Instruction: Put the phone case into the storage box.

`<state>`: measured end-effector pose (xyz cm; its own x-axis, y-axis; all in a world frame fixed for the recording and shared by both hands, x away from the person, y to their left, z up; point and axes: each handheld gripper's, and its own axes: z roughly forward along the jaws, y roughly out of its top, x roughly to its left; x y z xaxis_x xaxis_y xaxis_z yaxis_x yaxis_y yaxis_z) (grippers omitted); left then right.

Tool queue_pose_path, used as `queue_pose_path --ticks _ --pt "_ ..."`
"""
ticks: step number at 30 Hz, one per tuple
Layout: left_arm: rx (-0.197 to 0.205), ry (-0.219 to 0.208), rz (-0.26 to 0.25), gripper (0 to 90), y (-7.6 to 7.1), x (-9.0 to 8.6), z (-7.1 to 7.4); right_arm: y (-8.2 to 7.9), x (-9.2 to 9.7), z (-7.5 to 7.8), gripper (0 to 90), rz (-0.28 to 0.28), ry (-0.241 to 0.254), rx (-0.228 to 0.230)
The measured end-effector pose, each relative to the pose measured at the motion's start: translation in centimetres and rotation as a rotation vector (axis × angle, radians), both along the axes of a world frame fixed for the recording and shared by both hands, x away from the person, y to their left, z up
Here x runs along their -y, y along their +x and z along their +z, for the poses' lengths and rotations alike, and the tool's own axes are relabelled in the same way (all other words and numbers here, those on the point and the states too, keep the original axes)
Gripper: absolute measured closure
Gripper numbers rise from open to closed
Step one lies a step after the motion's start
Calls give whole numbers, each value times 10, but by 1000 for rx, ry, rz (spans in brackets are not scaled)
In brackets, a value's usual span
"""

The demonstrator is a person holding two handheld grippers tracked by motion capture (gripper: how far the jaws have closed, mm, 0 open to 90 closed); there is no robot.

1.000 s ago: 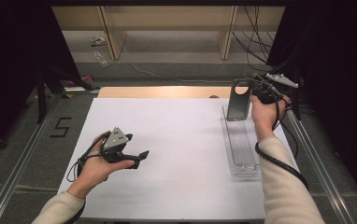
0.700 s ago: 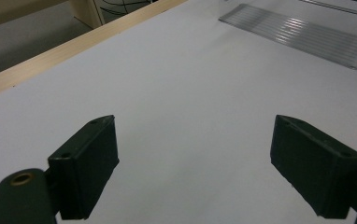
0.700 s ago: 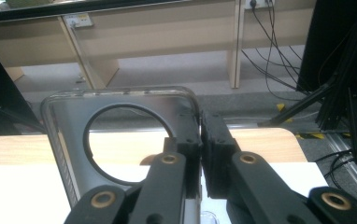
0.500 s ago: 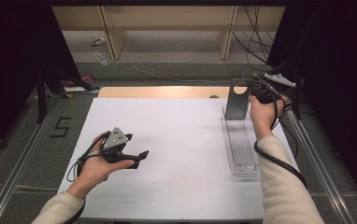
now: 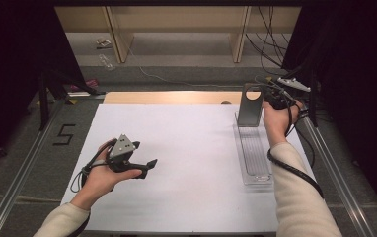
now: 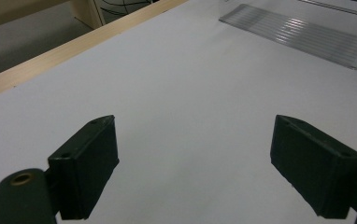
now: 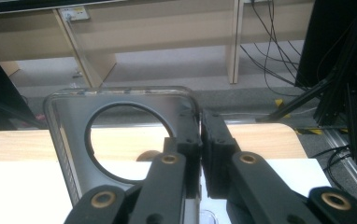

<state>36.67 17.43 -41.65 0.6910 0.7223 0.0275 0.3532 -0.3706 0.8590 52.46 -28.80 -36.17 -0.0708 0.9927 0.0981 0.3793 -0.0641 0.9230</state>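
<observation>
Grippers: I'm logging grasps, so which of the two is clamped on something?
The right gripper: its jaws are shut on the edge of the clear panel. The left gripper is open above the bare white table.

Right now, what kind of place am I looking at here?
Probably a lab recording rig, not a home: a white table framed by black curtains, a person's hand-held left gripper trailing a cable, and loose cables running across the floor behind.

Clear tray's (image 6: 303, 35) far end beyond the frame edge.
</observation>
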Motion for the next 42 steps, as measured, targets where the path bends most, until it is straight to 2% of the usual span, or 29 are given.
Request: queue_pose_path --ticks 25,42 --pt "0 1 -1 147 0 0 0 10 2 -9 868 -9 -15 -37" --pt "0 0 0 147 0 0 0 14 0 -15 863 5 -44 -51"
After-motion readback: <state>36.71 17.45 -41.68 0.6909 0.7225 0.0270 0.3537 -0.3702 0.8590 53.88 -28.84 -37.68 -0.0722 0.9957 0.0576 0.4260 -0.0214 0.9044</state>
